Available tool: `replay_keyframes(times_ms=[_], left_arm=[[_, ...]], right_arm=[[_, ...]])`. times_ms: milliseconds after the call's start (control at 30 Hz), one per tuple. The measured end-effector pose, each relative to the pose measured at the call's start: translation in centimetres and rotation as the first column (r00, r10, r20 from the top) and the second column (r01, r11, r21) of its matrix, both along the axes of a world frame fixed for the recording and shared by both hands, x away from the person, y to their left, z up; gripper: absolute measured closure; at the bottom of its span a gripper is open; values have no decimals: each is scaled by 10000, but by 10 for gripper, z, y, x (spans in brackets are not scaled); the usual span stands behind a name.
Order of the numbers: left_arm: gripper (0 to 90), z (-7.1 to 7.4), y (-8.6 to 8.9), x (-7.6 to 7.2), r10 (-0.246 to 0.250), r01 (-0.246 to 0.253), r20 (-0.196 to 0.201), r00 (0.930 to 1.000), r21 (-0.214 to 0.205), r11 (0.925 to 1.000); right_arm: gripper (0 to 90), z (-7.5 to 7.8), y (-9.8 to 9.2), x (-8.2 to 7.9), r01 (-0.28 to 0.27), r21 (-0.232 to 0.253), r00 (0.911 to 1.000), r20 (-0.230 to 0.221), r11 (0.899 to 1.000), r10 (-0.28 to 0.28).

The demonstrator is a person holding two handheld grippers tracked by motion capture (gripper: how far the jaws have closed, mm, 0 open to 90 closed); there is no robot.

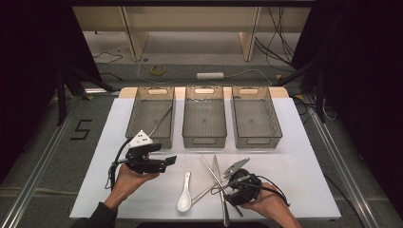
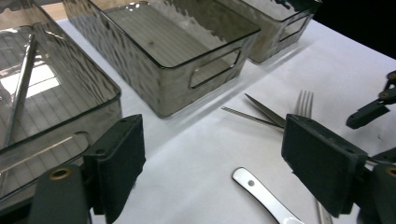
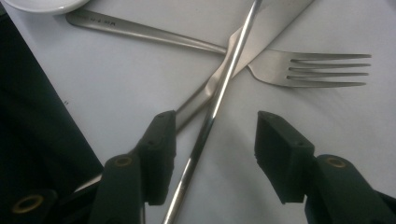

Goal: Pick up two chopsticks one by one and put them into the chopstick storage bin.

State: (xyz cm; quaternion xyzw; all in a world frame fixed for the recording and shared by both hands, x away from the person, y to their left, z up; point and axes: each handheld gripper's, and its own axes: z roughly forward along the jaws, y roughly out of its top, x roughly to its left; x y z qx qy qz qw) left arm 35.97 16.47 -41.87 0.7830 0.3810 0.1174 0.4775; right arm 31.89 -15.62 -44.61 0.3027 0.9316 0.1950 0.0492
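A metal chopstick (image 3: 205,135) lies across a knife (image 3: 280,18) and beside a fork (image 3: 303,67) on the white table. My right gripper (image 3: 219,154) is low over them, open, with the chopstick running between its jaws close to the left pad (image 3: 161,149); neither pad presses on it. In the high view that gripper (image 1: 228,185) is at the front right, over the crossed cutlery (image 1: 214,173). My left gripper (image 1: 168,163) hovers open at the front left with nothing between its fingers (image 2: 116,168). A white spoon (image 1: 184,194) lies between the two hands.
Three clear grey bins stand in a row at the back: the left bin (image 1: 138,107) holds a leaning chopstick (image 1: 161,119), the middle bin (image 1: 204,137) and right bin (image 1: 273,118) look bare. The table's front edge (image 1: 157,217) is close to both hands.
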Motion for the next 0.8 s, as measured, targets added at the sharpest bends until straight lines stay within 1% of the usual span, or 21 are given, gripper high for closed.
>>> replay_keyframes(times_ms=[67, 100, 167, 233, 300, 400, 633, 800], left_arm=[[197, 0, -1, -5, -32, 33, 79, 10000, -131, 9999], [191, 0, -1, -7, -67, 68, 136, 9999, -130, 9999], [178, -1, -2, -11, -122, 125, 121, 9999, -244, 9996], [172, -1, -3, -14, -190, 194, 143, 9997, -304, 9993], [166, -1, -3, -16, -193, 201, 255, 9995, -311, 9993], [166, -1, -3, -19, -166, 177, 221, 9996, -485, 9987], [166, -2, -4, -22, -192, 205, 293, 9994, -440, 9988], [166, -2, -5, -22, -228, 238, 252, 9994, -389, 9990]], right_arm=[[521, -1, 2, 0, -39, -101, 10000, -34, 9999, 38], [531, -2, 2, 0, -22, -124, 10000, -55, 9999, 22], [550, -3, 3, 1, -26, -187, 10000, -73, 9998, 25], [569, -3, 4, 2, -11, -239, 9999, -140, 9997, 7], [584, -5, 4, 3, -58, -238, 9998, -193, 9997, 54], [615, -5, 5, 4, -43, -286, 9996, -263, 9996, 36], [663, -8, 7, 6, -105, -505, 9992, -394, 9987, 85], [683, -10, 9, 8, -149, -592, 9988, -469, 9981, 121]])
